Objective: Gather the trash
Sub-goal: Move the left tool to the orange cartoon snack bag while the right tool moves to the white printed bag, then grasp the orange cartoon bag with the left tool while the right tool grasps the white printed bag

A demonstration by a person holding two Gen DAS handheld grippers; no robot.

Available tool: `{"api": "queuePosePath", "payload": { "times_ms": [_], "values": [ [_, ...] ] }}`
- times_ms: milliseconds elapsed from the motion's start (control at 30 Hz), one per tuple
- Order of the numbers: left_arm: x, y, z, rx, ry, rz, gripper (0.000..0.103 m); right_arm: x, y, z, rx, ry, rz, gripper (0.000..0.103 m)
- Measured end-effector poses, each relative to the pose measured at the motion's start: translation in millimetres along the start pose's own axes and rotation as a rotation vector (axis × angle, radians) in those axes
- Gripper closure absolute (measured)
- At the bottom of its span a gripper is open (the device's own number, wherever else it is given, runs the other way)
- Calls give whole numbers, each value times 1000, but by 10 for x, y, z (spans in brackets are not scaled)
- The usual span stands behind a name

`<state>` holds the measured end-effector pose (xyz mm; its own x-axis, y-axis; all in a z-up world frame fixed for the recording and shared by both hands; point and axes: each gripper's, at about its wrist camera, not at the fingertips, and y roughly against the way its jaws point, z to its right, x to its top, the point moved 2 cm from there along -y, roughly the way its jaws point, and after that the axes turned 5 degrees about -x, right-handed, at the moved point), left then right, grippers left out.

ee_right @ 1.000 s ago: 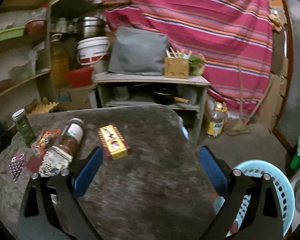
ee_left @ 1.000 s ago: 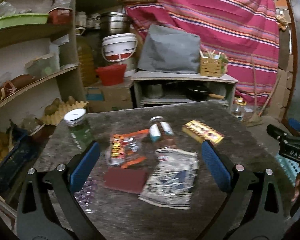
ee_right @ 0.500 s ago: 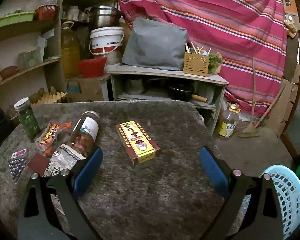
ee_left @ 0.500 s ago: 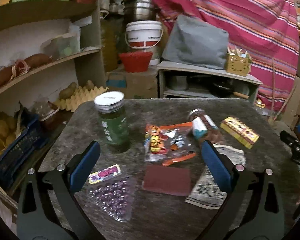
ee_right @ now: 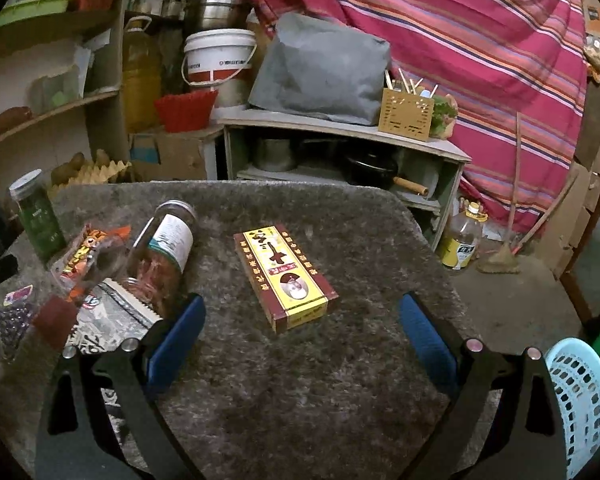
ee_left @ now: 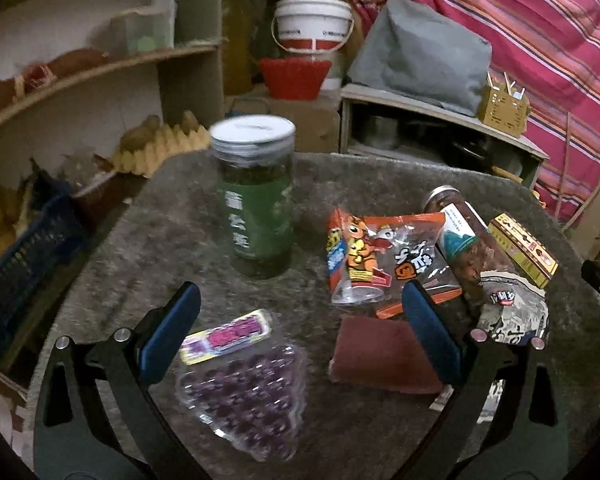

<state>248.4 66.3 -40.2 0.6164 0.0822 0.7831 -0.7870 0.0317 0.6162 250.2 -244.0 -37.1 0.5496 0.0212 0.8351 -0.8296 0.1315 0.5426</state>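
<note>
Trash on table [ee_left: 148, 220], both fingers spread, empty — laundry basket [ee_right: 580, 396] only in right view.

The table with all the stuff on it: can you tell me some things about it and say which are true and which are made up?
1. The green jar with the white lid stands upright. True.
2. The brown-filled glass jar stands upright. False: it lies on its side.
3. The right gripper grips the red and yellow carton. False: it is open and holds nothing.
4. The left gripper is open. True.
5. A pale blue plastic basket sits beyond the grey table edge. True.
</note>
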Motion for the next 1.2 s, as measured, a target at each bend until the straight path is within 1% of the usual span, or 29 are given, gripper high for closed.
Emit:
{"api": "queuePosePath", "payload": {
  "times_ms": [67, 133, 200, 233, 267, 300, 333, 367, 433, 467, 500, 533, 567, 600, 633, 700, 800, 1033, 1200],
  "values": [
    [23, -79, 79, -9, -6, -1, 6, 26, -53, 8, 1, -4, -3, 8],
    [58, -165, 155, -16, -17, -10, 8, 44, -104, 21, 9, -10, -8, 8],
    [93, -271, 246, -21, -49, -24, 19, 45, -143, 12, 13, 1, -13, 8],
    [105, -336, 281, -7, -67, -35, 24, 45, -167, 4, 8, 15, -15, 8],
    [109, -375, 280, 3, -74, -43, 26, 48, -185, -4, 3, 27, -17, 8],
    [112, -415, 270, 4, -74, -53, 31, 49, -207, -7, -1, 39, -19, 8],
    [113, -464, 251, -5, -64, -69, 37, 53, -233, -6, -6, 50, -22, 8],
    [118, -490, 233, -10, -56, -78, 41, 58, -250, -2, -10, 55, -24, 8],
    [106, -560, 203, -21, -51, -109, 57, 79, -281, 14, -11, 56, -26, 8],
    [91, -583, 195, -19, -54, -117, 61, 86, -284, 16, -9, 53, -25, 8],
    [74, -604, 192, -19, -56, -127, 70, 103, -291, 22, -5, 47, -25, 8],
    [52, -631, 188, -31, -58, -141, 79, 122, -294, 14, 1, 40, -23, 8],
    [38, -644, 195, -45, -60, -148, 85, 132, -290, 1, 4, 36, -20, 8],
    [25, -652, 201, -63, -62, -151, 95, 143, -285, -11, 7, 34, -17, 8],
    [17, -641, 216, -70, -69, -147, 98, 154, -272, -40, 13, 32, -10, 8],
    [27, -599, 224, -54, -81, -125, 101, 159, -256, -88, 14, 36, -4, 8],
    [66, -483, 186, -53, -67, -90, 103, 174, -216, -168, 15, 47, 7, 8],
    [136, -46, 100, -8, -86, 14, 103, 199, -83, -407, 33, 83, 21, 8],
    [159, 197, -24, 4, -80, 52, 103, 193, 24, -636, 72, 81, 16, 8]
  ]
}}
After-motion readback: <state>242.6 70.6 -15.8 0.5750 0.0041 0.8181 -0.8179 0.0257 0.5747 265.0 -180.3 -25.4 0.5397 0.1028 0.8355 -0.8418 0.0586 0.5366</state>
